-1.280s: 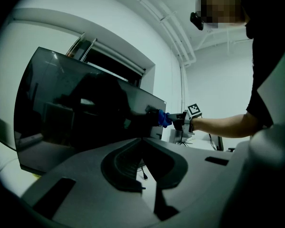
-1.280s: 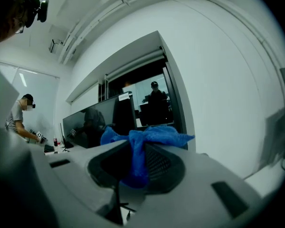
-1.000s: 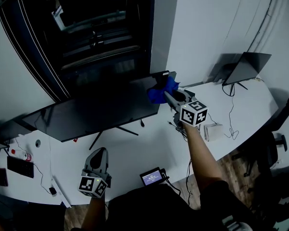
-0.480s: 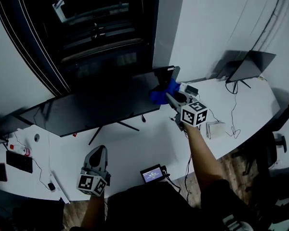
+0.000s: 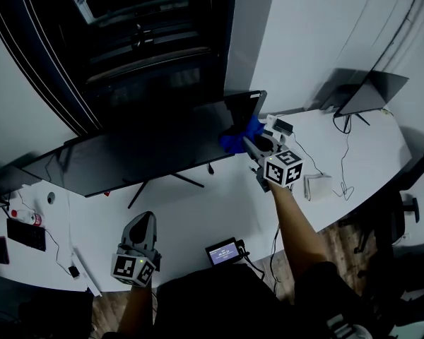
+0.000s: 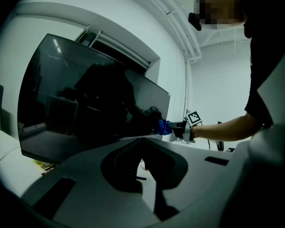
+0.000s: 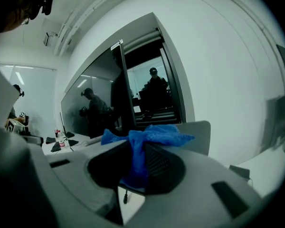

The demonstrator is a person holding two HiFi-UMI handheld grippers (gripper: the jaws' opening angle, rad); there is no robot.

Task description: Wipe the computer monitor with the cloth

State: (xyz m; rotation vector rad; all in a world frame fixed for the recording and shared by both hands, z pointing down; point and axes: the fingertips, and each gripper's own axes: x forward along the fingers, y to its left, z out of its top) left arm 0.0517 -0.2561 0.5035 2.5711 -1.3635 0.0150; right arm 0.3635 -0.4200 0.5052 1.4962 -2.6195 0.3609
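The wide dark monitor (image 5: 148, 150) stands on the white desk (image 5: 198, 217). My right gripper (image 5: 246, 143) is shut on a blue cloth (image 5: 238, 137), which rests against the screen's lower right end. In the right gripper view the cloth (image 7: 143, 141) is bunched between the jaws, with the monitor (image 7: 92, 106) to the left. Near the desk's front edge my left gripper (image 5: 143, 223) is shut and holds nothing. From the left gripper view the monitor (image 6: 85, 103) fills the left side, and the cloth (image 6: 164, 127) and right gripper (image 6: 176, 127) show at its far end.
A second screen (image 5: 371, 90) stands at the back right with cables trailing from it. A white box (image 5: 316, 187) lies right of my arm. A small lit device (image 5: 222, 254) sits at the front edge. A keyboard (image 5: 27, 234) and bottle (image 5: 20, 216) lie far left. A dark glass door (image 5: 148, 41) stands behind.
The right gripper keeps the cloth at the monitor's right end, shifting only slightly. The left gripper has stayed where it was.
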